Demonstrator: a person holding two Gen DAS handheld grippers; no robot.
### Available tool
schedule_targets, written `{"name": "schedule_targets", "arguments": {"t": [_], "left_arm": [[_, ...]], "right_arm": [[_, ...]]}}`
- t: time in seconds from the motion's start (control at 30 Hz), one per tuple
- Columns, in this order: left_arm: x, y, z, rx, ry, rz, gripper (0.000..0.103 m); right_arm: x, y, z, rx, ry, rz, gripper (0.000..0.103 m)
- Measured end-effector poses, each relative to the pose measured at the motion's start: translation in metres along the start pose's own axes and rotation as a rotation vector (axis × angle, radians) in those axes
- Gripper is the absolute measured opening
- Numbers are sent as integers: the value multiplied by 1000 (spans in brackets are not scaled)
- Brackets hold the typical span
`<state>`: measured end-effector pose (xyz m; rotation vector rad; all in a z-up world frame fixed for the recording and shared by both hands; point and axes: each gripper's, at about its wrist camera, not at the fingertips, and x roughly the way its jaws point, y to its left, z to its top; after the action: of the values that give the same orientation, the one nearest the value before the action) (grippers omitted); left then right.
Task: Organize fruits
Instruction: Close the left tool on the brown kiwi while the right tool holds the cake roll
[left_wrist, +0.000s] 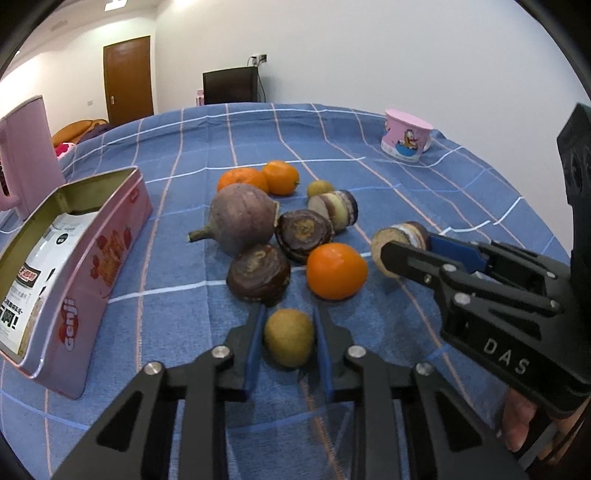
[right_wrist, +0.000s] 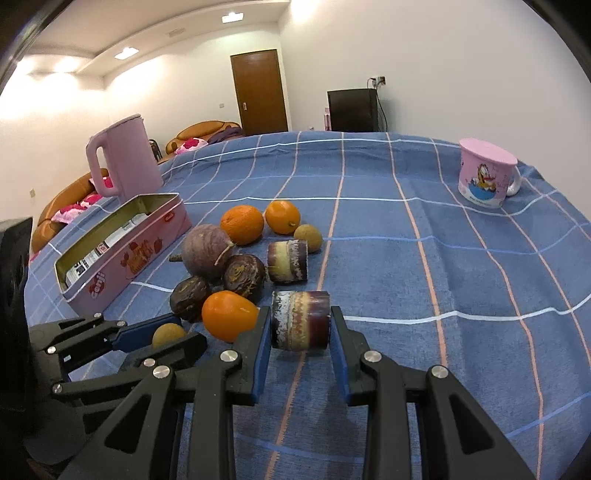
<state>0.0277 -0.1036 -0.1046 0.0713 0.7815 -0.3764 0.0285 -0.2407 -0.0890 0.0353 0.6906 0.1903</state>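
Left gripper (left_wrist: 290, 325) clamped on small round tan-green fruit (left_wrist: 289, 338), lower centre; right gripper (right_wrist: 300, 325) clamped on striped purple cane segment (right_wrist: 300, 320). Open pink tin box (left_wrist: 88, 266), left, holds no fruit yet; pile unsorted.

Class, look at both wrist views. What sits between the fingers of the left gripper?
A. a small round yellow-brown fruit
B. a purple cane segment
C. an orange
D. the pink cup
A: in the left wrist view the left gripper has its blue pads closed on the small round yellow-brown fruit, while the right gripper grips the purple cane segment.
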Motion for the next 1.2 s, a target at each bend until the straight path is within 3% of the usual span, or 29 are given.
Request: {"name": "schedule_targets", "arguments": {"t": [0.4,0.77,1.2], "left_arm": [[-7,15,-4,-37,-36,-4,27],[-23,4,-1,14,-141,55,27],[-36,2,-1,44,-208,100,27]], "right_arm": [[-7,6,-2,-38,-43,5,31],[-17,10,-5,-62,-105,37,31],[-24,13,-8,-92,-154,50,31]]}}
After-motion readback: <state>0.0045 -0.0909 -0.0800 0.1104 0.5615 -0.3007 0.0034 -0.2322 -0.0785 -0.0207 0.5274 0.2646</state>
